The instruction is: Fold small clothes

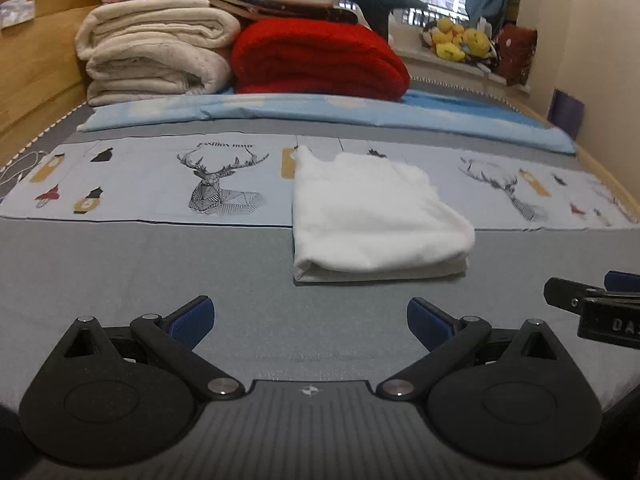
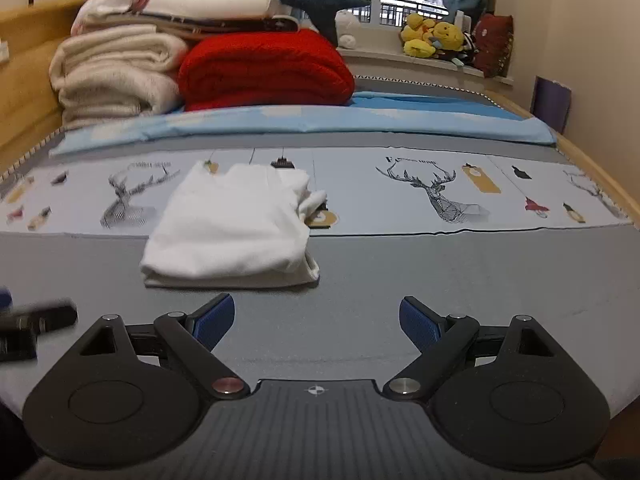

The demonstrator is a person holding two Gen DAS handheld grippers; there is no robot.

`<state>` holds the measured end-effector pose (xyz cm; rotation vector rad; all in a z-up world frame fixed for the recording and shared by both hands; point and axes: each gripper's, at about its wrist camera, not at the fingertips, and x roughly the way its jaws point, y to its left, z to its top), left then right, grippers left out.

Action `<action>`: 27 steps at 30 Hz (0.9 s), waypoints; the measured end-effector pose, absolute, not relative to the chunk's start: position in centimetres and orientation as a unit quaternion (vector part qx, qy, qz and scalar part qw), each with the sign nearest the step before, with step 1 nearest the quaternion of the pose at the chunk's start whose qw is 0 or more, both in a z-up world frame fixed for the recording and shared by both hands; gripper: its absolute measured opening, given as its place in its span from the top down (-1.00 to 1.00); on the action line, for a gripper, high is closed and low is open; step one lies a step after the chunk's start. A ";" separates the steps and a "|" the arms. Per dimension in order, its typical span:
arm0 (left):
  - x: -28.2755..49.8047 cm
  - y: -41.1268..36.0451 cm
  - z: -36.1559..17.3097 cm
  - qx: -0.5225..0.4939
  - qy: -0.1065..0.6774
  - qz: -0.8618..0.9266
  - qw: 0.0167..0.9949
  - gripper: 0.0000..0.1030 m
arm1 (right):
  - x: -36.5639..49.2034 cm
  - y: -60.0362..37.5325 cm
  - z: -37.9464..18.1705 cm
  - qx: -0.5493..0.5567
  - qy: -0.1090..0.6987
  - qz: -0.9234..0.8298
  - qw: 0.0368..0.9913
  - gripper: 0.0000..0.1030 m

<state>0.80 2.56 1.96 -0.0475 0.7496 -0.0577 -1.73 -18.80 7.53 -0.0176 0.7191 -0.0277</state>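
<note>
Both claws sit nearest the cameras, each spread wide with nothing between its blue-padded black fingers. Left claw point(image 1: 310, 322) hangs above bare grey bed sheet point(image 1: 140, 264); right claw point(image 2: 317, 322) does the same, a little apart from the garment. Part of the right claw shows at the right edge of the left wrist view, and a blurred part of the left claw shows at the left edge of the right wrist view.

Just beyond the fingers lies the folded white cotton garment point(image 1: 372, 216), flat on the bed and free of both claws. Its near folded edge rests on the grey sheet; its far end overlaps the pale printed cloth strip with deer-head drawings point(image 1: 216, 184). In the right wrist view the garment point(image 2: 236, 228) shows loose bunched fabric along its right side.

Farther back a light blue folded sheet point(image 1: 320, 114) runs across the bed. Behind it stand a stack of cream folded blankets point(image 1: 156, 56) and, touching it on the right, a red folded fleece blanket point(image 1: 320, 60). Yellow plush toys point(image 1: 456, 42) sit on the window sill at the far end.
</note>
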 end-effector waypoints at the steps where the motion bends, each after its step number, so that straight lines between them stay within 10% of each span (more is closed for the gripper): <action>1: 1.2 2.5 1.6 -0.027 0.373 -0.028 0.927 -0.99 | -1.5 -18.7 7.3 -0.009 0.355 -0.011 0.935 -0.75; 27: 2.1 2.0 0.5 -0.035 0.376 -0.050 0.924 -0.99 | -0.5 -17.4 6.2 -0.031 0.369 -0.001 0.929 -0.75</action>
